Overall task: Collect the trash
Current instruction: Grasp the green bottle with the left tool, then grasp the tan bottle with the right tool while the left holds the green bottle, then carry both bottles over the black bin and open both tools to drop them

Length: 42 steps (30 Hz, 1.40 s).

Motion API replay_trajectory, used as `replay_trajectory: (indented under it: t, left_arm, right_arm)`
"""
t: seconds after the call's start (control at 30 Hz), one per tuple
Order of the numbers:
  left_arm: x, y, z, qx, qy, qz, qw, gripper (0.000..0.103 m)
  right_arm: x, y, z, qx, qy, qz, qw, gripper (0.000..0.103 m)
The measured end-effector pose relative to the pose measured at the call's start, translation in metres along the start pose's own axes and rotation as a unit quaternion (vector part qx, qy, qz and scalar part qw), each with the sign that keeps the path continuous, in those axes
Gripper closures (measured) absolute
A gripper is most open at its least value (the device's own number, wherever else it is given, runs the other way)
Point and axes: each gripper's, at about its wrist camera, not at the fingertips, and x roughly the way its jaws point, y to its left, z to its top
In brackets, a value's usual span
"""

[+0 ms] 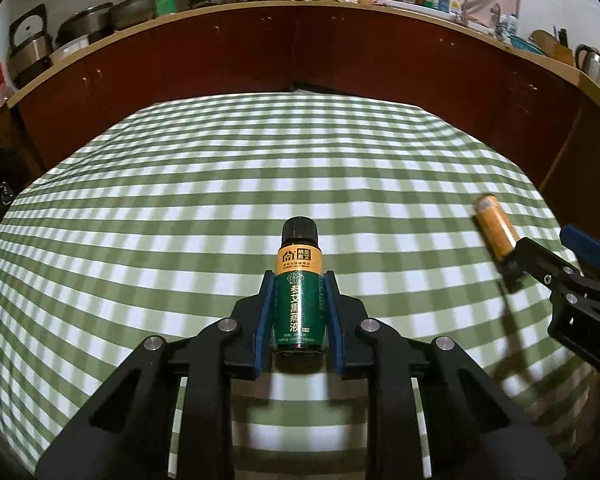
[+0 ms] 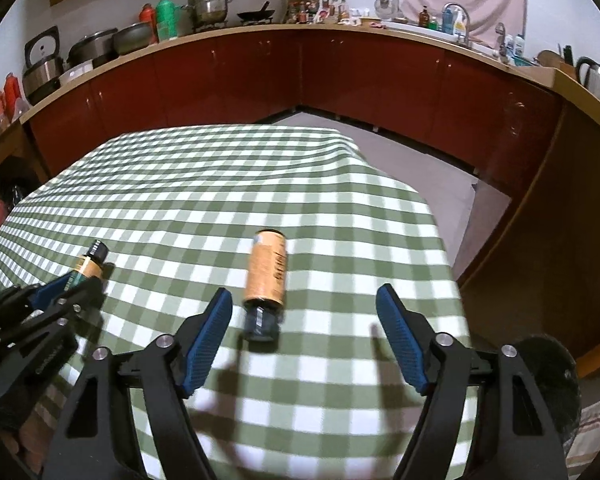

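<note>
A: Bottle, green w/ orange band and black cap, sits dead centre in the left wrist view, cap toward 12 o'clock. Left gripper pinches it, blue pads pressed on both flanks of the body. Why mid-body?

B: Prob. because the body is the widest, straightest part; the cap end is narrow and would slip. Can't tell if it's lifted or resting on the checked cloth; there's a shadow right under its base.

A: And the 2nd one?

B: Orange bottle lies on its side on the cloth, dark cap toward 6 o'clock in the right wrist view, base toward 12. Right gripper is spread wide, nothing in it. Bottle lies nearer the 9 o'clock pad, not touching either as far as I can see.

A: Why so wide?

B: My guess: room to straddle the body before closing. It's a round thing on its side, so it may roll if only one pad nudges it.

A: Left gripper from that side?

B: At 9 o'clock, the green bottle's cap pokes out past the fingers. Both tools near each other, apart.

A: Bin?

B: None visible. Just the red cabinets and cluttered counter at 12 o'clock.
</note>
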Motion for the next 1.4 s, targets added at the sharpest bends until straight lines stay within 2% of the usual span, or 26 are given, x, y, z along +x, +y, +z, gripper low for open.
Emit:
replay_trajectory:
  t: [0.27,0.33,0.47,0.5,0.73,0.9,1.13,1.4]
  left_arm:
    - [-0.001,0.034,0.001,-0.015,-0.005,0.017,0.9997,0.08]
    - [0.0,0.039,0.001,-0.018,-0.005,0.018,0.9997,0.08]
    - [0.002,0.048,0.001,-0.024,-0.005,0.021,0.9995,0.08]
    - [0.003,0.048,0.0,-0.025,-0.004,0.022,0.9995,0.08]
    - [-0.001,0.056,-0.004,-0.028,-0.007,0.024,0.9993,0.08]
    - [-0.012,0.056,-0.01,-0.023,-0.012,0.022,0.9994,0.08]
    - [-0.03,0.042,-0.021,-0.018,-0.013,0.014,0.9996,0.08]
    - [-0.055,0.01,-0.037,-0.003,-0.018,-0.006,0.9998,0.08]
  right_arm:
    - [0.021,0.015,0.011,-0.007,0.022,-0.002,1.0,0.052]
    - [0.025,0.019,0.012,-0.011,0.029,-0.005,1.0,0.061]
    - [0.028,0.025,0.013,-0.023,0.036,-0.015,0.999,0.071]
    - [0.029,0.023,0.013,-0.022,0.039,-0.011,0.999,0.078]
    - [0.024,0.028,0.007,-0.019,0.037,-0.01,0.999,0.078]
    - [0.005,0.029,-0.007,-0.016,0.023,-0.005,1.0,0.078]
    - [-0.028,0.025,-0.029,-0.012,0.008,-0.002,1.0,0.078]
    - [-0.064,0.01,-0.053,0.008,-0.009,-0.001,1.0,0.078]
